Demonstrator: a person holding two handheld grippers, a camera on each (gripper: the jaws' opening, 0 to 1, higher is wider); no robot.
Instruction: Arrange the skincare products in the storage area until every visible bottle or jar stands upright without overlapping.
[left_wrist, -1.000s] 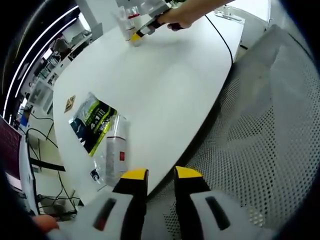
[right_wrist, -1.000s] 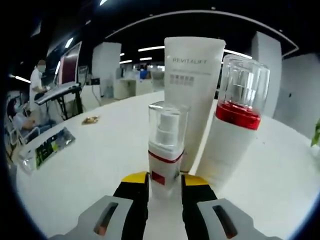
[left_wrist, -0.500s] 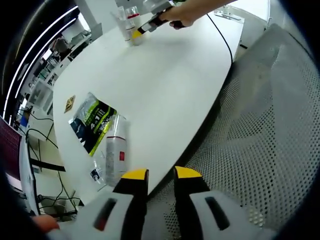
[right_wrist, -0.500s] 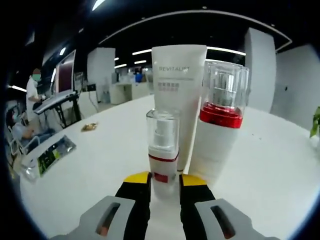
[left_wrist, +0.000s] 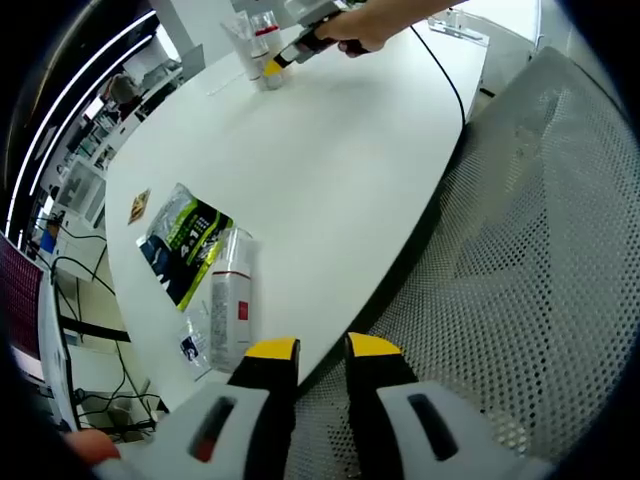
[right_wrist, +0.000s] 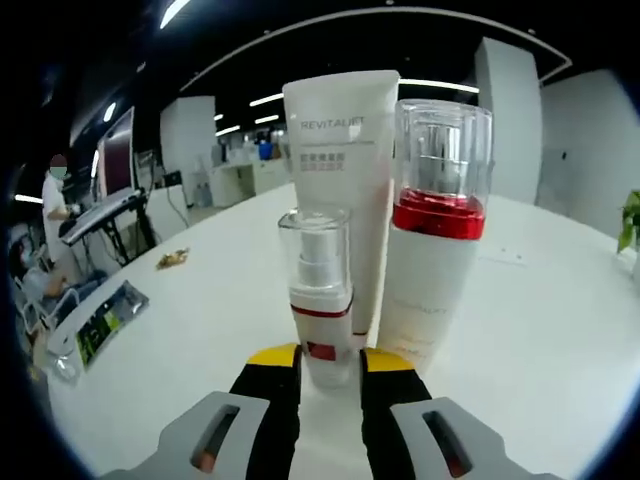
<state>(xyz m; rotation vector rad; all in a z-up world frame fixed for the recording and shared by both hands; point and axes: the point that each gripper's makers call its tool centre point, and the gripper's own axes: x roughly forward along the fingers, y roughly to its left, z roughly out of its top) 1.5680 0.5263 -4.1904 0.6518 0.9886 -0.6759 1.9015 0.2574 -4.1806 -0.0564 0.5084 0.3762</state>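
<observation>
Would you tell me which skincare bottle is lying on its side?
The red-labelled clear bottle beside the green packet; the small spray bottle stands upright.

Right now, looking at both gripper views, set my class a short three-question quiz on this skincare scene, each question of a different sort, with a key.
1. True or false: the small spray bottle between the right gripper jaws stands upright.
2. Which lies flat near the table edge? A) white bottle B) REVITALIFT tube C) red-banded pump bottle
3. Fill in: the left gripper holds ____.

Key: 1 true; 2 A; 3 nothing.
</observation>
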